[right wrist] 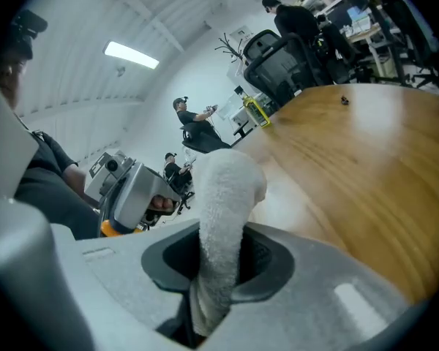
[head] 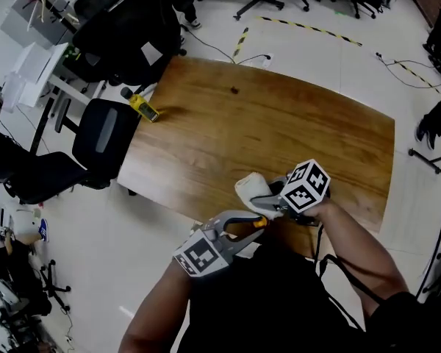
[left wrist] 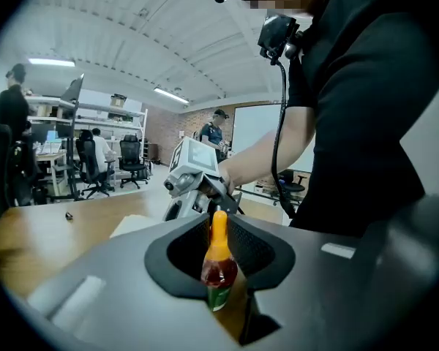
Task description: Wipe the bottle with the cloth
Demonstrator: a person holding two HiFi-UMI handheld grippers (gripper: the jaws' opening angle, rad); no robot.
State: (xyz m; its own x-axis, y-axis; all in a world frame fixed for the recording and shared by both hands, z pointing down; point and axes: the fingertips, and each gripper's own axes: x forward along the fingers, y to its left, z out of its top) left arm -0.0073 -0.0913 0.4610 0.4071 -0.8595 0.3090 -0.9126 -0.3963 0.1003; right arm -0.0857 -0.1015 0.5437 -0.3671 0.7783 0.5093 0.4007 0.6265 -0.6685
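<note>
A small bottle (left wrist: 219, 263) with an orange cap, red contents and a green label stands upright between my left gripper's (left wrist: 219, 273) jaws, which are shut on its body. In the head view this left gripper (head: 251, 225) is at the wooden table's (head: 294, 123) near edge, the bottle's orange cap (head: 259, 223) just showing. My right gripper (right wrist: 219, 269) is shut on a white terry cloth (right wrist: 225, 210) that sticks up out of the jaws. In the head view the cloth (head: 250, 188) hangs just beyond the bottle, held by the right gripper (head: 270, 201); whether they touch I cannot tell.
A yellow object (head: 142, 107) lies at the table's far left corner and a small dark item (head: 234, 90) near the far edge. A black office chair (head: 103, 134) stands against the left side. Cables run across the floor beyond; people sit at desks in the background.
</note>
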